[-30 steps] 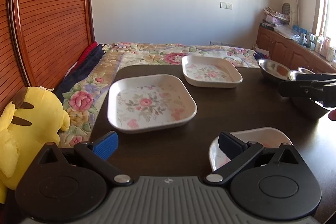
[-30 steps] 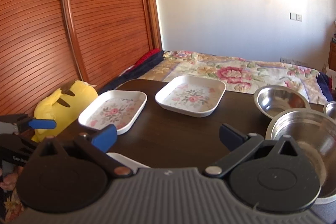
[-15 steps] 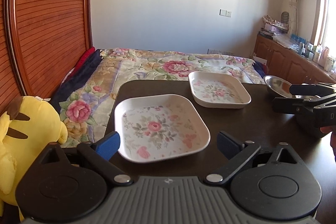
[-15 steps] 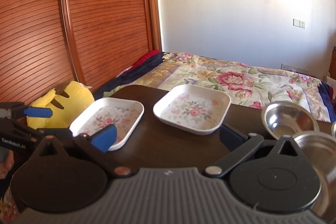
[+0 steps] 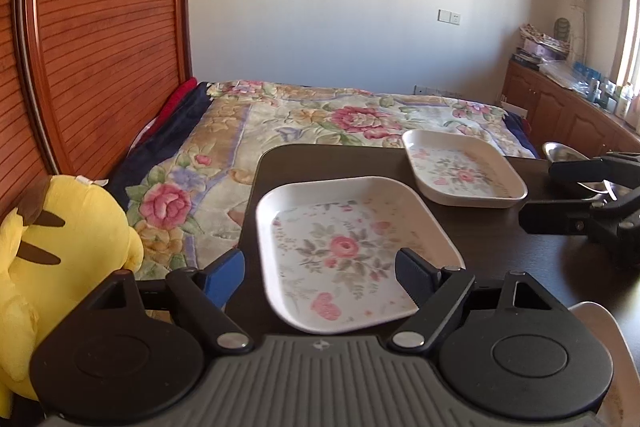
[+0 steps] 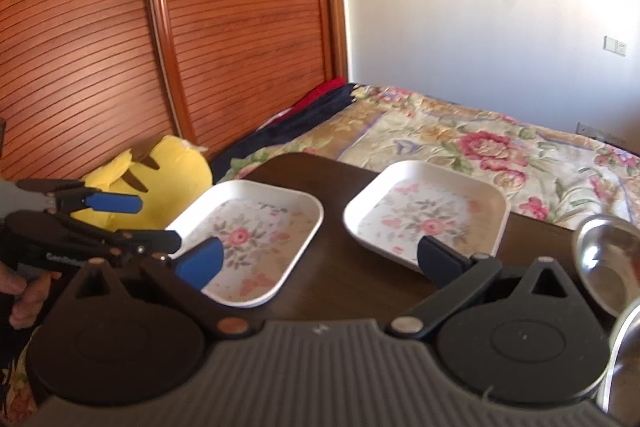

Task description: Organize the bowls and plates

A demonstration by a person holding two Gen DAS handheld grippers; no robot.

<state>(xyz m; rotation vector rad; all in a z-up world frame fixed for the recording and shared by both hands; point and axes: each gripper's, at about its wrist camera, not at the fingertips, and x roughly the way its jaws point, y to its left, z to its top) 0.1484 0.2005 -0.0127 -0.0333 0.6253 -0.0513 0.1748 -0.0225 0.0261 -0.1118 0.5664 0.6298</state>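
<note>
Two square white plates with flower prints lie on the dark table (image 5: 500, 247). The near plate (image 5: 352, 251) has its front corner between the fingers of my left gripper (image 5: 318, 275), whose jaws are closing without touching it. The far plate (image 5: 464, 171) sits behind it to the right. My right gripper (image 6: 320, 263) is open over bare table (image 6: 348, 267), between the left plate (image 6: 256, 239) and the right plate (image 6: 428, 215). Steel bowls (image 6: 600, 255) stand at the right. Each gripper shows in the other's view: the right gripper (image 5: 552, 193), the left gripper (image 6: 148, 221).
A yellow plush toy (image 5: 60, 239) sits off the table's left edge, on a bed with a floral quilt (image 5: 320, 123). Ribbed wooden doors (image 6: 160, 47) fill the left. Another white plate (image 5: 600, 315) peeks in at the lower right. A hand (image 6: 24, 291) holds the left gripper.
Both grippers have shifted left across the table. The near plate has grown and come between the left fingers, which have narrowed. The bowls have slid toward the right edge of the right view.
</note>
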